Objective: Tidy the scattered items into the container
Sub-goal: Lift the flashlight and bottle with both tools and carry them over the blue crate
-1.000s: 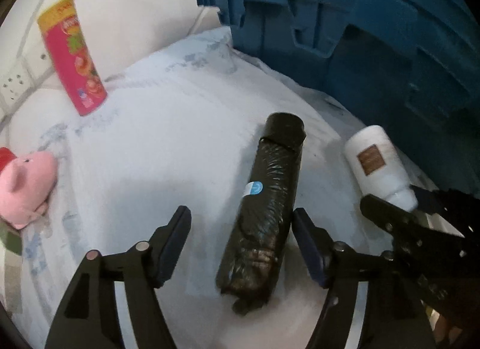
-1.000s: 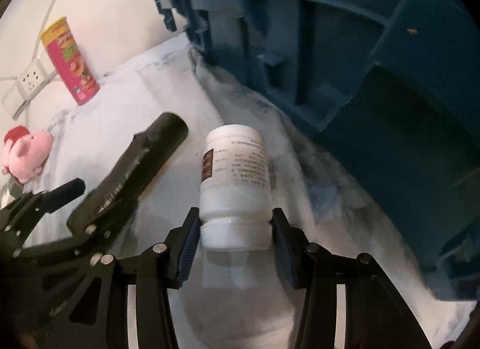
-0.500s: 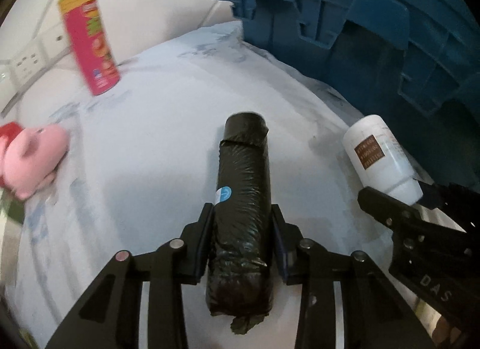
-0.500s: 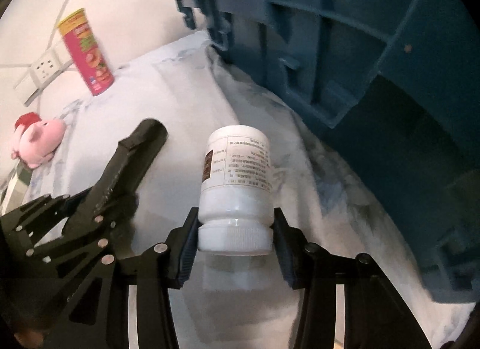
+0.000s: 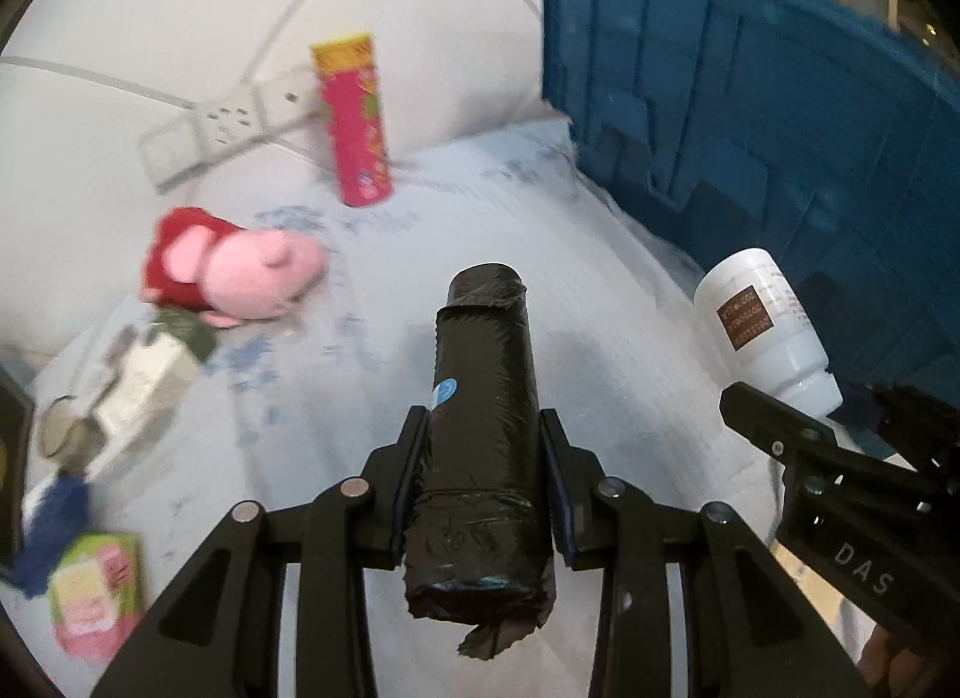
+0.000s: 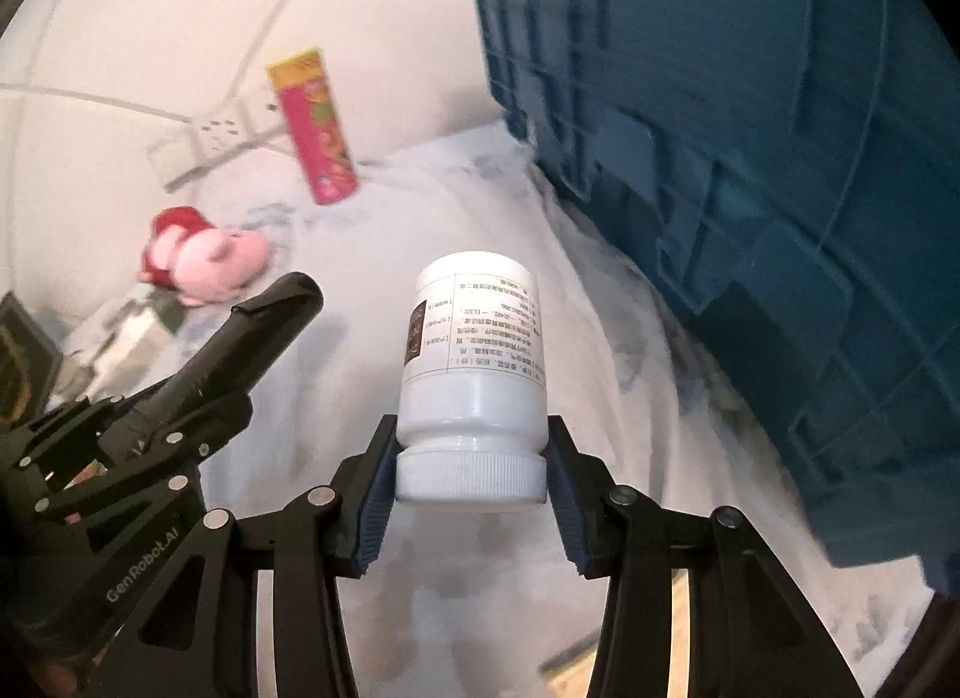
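Left claw (image 5: pixel 485 479): closed on the black roll (image 5: pixel 483 398), pads pressing its sides near the near end; the roll's long axis runs straight forward along the fingers, far end pointing away, a loose flap hanging at the near end. Right claw (image 6: pixel 471 473): closed on the white bottle (image 6: pixel 474 362), gripping at the neck just above the ribbed cap, cap toward the camera, base pointing forward, long axis likewise in line with the fingers. Both items appear lifted clear of the white cloth (image 5: pixel 372 410) on the desk, though the exact clearance cannot be told. The two claws sit side by side, the left one visible at the lower left of the right wrist view. The blue crate (image 6: pixel 750 170) stands ahead and to the right of both claws; the right claw is the nearer to its wall. Its rim shows only at the top of the left view, so its inside cannot be inspected. Judgement: both loads must travel up and rightward over that wall. Remaining out on the cloth: chip can (image 5: pixel 354 122) upright, pink plush (image 5: pixel 234 269), a small box (image 5: pixel 96 593) and blurred clutter at far left.
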Tool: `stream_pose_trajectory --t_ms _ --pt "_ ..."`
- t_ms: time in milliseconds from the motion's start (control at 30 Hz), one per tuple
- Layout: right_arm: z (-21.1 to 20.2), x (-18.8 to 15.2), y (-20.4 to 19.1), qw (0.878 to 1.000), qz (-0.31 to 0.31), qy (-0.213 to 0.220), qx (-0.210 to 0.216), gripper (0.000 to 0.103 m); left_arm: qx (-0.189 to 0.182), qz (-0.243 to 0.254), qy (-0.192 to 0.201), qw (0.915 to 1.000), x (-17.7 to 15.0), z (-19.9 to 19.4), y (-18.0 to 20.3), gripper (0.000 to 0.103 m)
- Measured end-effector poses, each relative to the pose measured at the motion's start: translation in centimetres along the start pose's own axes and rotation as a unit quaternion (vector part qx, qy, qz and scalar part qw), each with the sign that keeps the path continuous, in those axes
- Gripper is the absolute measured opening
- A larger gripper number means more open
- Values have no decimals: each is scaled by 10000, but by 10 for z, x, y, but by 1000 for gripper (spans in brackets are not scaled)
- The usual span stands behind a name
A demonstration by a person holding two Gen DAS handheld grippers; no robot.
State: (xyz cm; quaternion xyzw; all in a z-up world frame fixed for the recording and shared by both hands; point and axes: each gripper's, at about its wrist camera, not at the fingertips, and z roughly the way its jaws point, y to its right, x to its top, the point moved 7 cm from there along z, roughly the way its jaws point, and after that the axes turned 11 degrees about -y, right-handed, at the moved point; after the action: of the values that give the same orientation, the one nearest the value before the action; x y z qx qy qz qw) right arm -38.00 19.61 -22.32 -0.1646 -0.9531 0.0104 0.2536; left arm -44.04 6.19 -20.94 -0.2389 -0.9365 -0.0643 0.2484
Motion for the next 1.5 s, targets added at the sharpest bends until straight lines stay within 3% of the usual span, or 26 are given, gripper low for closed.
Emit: stream_pose_trajectory --t_ms 300,467,767,1133,1367,1500 --pt "-84 43 -37 9944 -785 552 443 46 522 -703 589 9944 23 -95 -17 35" --pt "-131 56 -23 9911 -861 873 509 46 701 -1009 856 9887 31 -141 -12 35" --pt "-214 77 6 9830 -959 1441 607 46 638 -882 1204 9867 51 -199 39 35" --pt "-265 126 160 9781 -959 1821 312 46 287 -634 1582 9850 134 -235 196 35" --pt "-297 157 259 9739 -956 2057 119 46 163 -535 1307 9898 186 -216 299 35" --pt "-296 169 304 9754 -895 2009 143 46 191 -471 1097 9927 198 -199 335 35"
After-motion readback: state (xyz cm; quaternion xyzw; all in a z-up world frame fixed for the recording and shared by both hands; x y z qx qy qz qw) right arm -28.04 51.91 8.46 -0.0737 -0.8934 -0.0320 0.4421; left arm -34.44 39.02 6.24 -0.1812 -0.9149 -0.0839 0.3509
